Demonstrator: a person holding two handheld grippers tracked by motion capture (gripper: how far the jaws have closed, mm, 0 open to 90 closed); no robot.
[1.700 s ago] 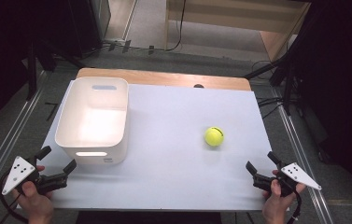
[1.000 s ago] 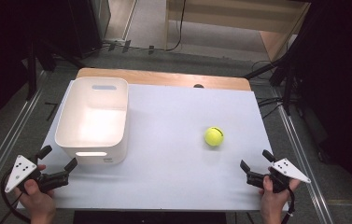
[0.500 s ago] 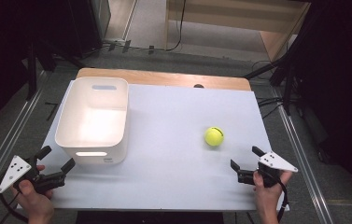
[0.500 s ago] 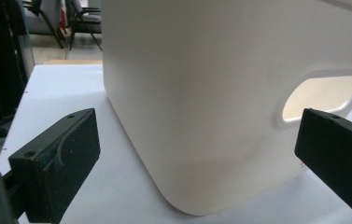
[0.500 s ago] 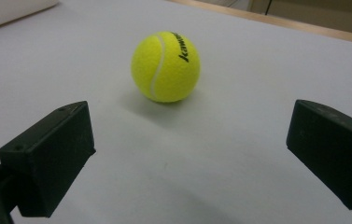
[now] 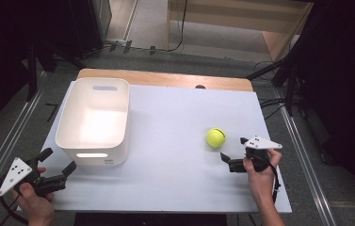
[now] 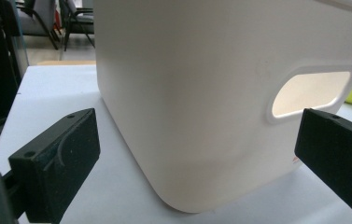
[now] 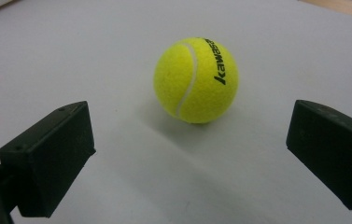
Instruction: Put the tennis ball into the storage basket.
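Tennis ball (image 6: 216, 137) sits on the counter (image 6: 175, 183), at ten o'clock from the spread right claw (image 6: 232, 153): light, fuzzy, springy, apt to roll. Judged best pinched across its middle.

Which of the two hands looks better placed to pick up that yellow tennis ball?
The right one, I'd say. The right gripper sits open just beside the yellow tennis ball, which lies between its jaws in the right gripper view. The left gripper is across the table, facing the white plastic bin.
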